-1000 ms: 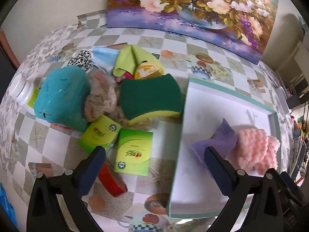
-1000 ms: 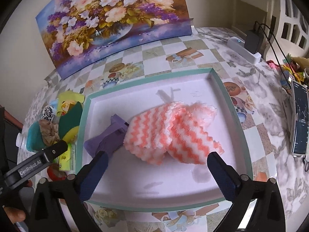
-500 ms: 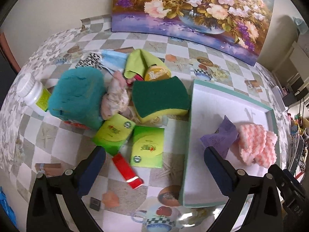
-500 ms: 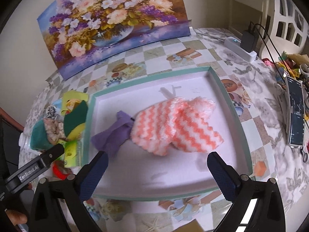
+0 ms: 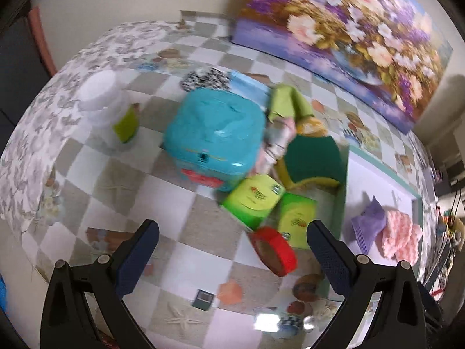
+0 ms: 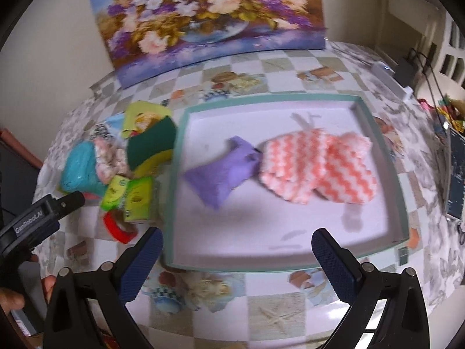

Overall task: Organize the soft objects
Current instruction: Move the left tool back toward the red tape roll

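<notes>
On the checkered surface [image 5: 151, 192], a pile lies at the left: a teal plastic-wrapped soft block [image 5: 215, 133], with a green and yellow sponge [image 5: 312, 157] at its 3 o'clock and two green tissue packs [image 5: 254, 200] at its 5 o'clock. The left gripper [image 5: 232, 250] hovers above, jaws wide open and empty. At the right, a teal-rimmed white tray [image 6: 290, 267] holds a purple cloth [image 6: 223, 174] touching a pink-and-white zigzag fluffy cloth [image 6: 319, 168] at its 3 o'clock. The right gripper [image 6: 237, 261] hangs open and empty at the tray's 6 o'clock edge.
</notes>
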